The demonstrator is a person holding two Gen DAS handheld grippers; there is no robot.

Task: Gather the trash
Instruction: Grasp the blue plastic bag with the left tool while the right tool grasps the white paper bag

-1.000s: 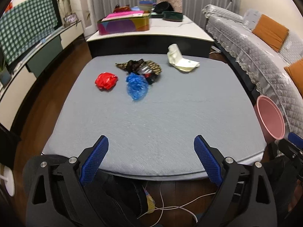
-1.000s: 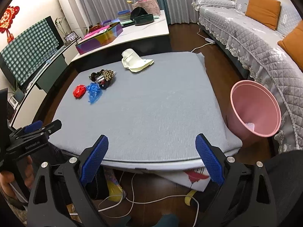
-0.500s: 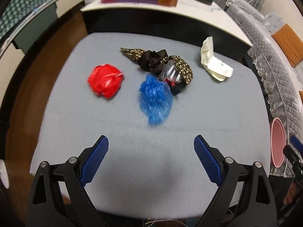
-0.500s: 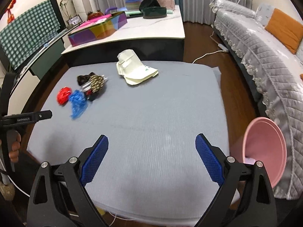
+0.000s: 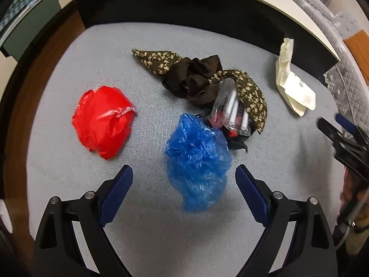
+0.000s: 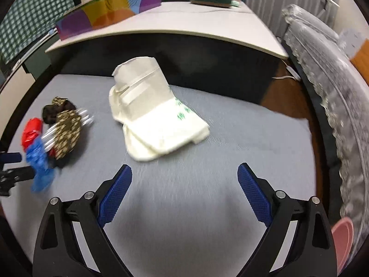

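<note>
Blue crumpled plastic (image 5: 197, 161) lies on the grey pad (image 5: 147, 230) right ahead of your left gripper (image 5: 184, 180), its near end reaching in between the two blue-padded fingers, which stand wide apart and hold nothing. Just left of it, with a strip of bare pad between, sits a red plastic wad (image 5: 102, 121). Behind the blue piece and touching it is a heap of dark cloth (image 5: 196, 80) with a floral print, and a clear packet of white tubes (image 5: 230, 110) rests against that cloth. Farther right, apart from the heap, lies a cream paper bag (image 5: 293, 85), one end standing up and the other flat on the pad.

Your right gripper (image 6: 184, 180) hovers over bare pad with its jaws also spread wide and empty; the cream bag is just beyond its fingertips, slightly left of centre. The pink bin (image 6: 343, 237) shows only as a rim at the lower right edge of the right wrist view, off the pad, beside the quilted sofa (image 6: 322, 73). A low white table (image 6: 184, 20) with a colourful box (image 6: 108, 11) stands behind the pad
</note>
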